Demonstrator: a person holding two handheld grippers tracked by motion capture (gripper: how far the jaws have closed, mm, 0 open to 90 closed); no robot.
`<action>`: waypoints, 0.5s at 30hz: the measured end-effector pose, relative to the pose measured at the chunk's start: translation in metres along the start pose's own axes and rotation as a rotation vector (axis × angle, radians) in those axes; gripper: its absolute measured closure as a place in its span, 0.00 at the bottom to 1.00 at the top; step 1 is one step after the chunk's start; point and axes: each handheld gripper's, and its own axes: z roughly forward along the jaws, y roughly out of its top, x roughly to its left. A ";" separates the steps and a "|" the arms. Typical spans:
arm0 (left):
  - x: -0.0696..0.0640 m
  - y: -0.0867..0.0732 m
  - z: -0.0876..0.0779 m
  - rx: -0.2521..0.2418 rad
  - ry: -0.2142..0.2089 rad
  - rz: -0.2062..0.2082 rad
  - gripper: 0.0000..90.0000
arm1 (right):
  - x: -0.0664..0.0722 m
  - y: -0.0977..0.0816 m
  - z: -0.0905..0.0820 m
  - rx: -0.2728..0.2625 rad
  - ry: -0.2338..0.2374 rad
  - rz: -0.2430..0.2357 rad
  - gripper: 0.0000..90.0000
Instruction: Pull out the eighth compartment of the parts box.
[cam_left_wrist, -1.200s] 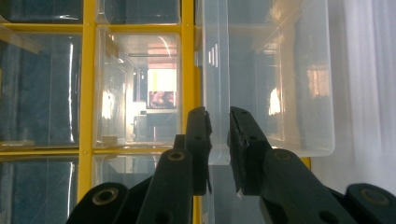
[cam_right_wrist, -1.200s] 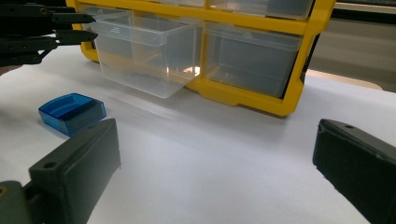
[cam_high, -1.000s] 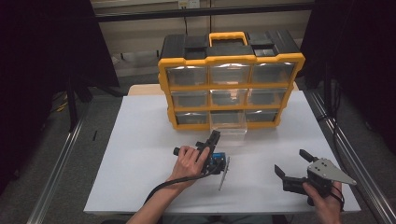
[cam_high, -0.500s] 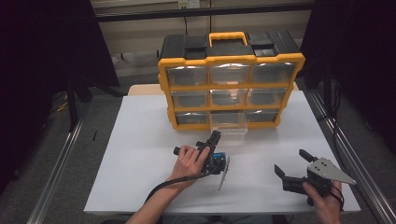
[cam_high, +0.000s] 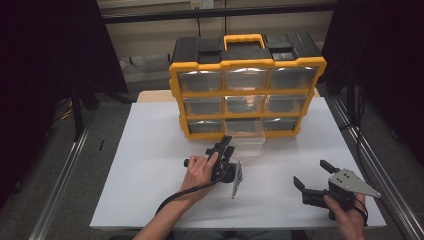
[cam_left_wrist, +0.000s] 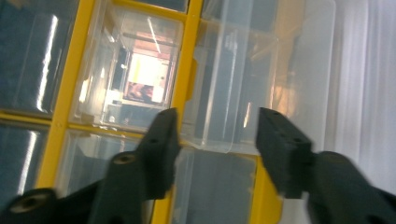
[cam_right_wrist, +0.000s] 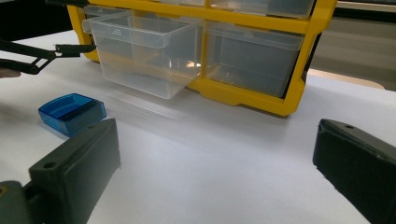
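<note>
The left gripper (cam_left_wrist: 215, 140) had just been opening, its jaws apart in front of the clear drawer (cam_high: 246, 136), nothing pressed between them. The drawer stuck out of the yellow cabinet's (cam_high: 245, 92) bottom row onto the table (cam_high: 150, 140); it looked light, stiff, slippery and empty, best taken by its front lip. The right gripper (cam_high: 311, 179) rested well apart, jaws wide.

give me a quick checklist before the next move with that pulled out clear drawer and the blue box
1. Clear plastic drawer pulled out of the yellow organiser, bottom row: ok.
2. Left gripper free of the drawer: ok, jaws have just been opening, its front edge lies between them with gaps.
3. Right gripper open and holding nothing: ok.
4. Small blue translucent box on the white tabletop, reachable: ok.
5. Drawer empty: cannot tell.
</note>
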 end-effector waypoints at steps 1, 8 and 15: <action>0.001 -0.001 0.000 -0.012 -0.002 -0.041 0.46 | 0.000 0.000 0.000 0.001 -0.001 0.001 0.01; 0.010 -0.010 -0.002 -0.063 -0.006 -0.304 0.23 | 0.000 0.000 -0.001 -0.003 0.000 0.003 0.01; 0.017 -0.035 -0.008 -0.087 -0.129 -0.596 0.17 | 0.000 0.000 0.000 0.000 -0.006 0.005 0.01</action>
